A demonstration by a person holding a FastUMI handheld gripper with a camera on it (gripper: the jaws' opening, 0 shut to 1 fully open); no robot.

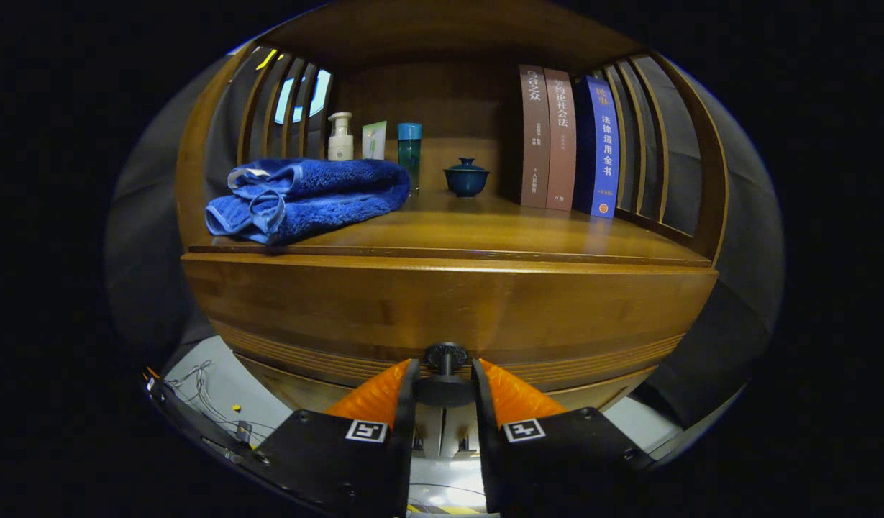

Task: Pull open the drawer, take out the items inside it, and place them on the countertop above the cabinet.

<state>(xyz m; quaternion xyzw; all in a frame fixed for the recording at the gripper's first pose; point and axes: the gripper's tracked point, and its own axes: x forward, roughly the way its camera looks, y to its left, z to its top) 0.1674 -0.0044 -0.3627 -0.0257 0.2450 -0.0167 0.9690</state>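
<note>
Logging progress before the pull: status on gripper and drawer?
Gripper closed around the drawer knob. Drawer still shut. Blue towel on countertop; nothing blocking the pull.

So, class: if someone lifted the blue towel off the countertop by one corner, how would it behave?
The blue towel is folded, thick and plush, so it would likely flop and unfold. It probably weighs little for its bulk. Pushed along the smooth countertop, it might slide while bunching.

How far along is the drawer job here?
Early. The tool has its fingers on either side of the dark round drawer knob, apparently gripping it. The wooden drawer front looks closed. Pulling, unloading and placing on the wooden countertop remain.
</note>
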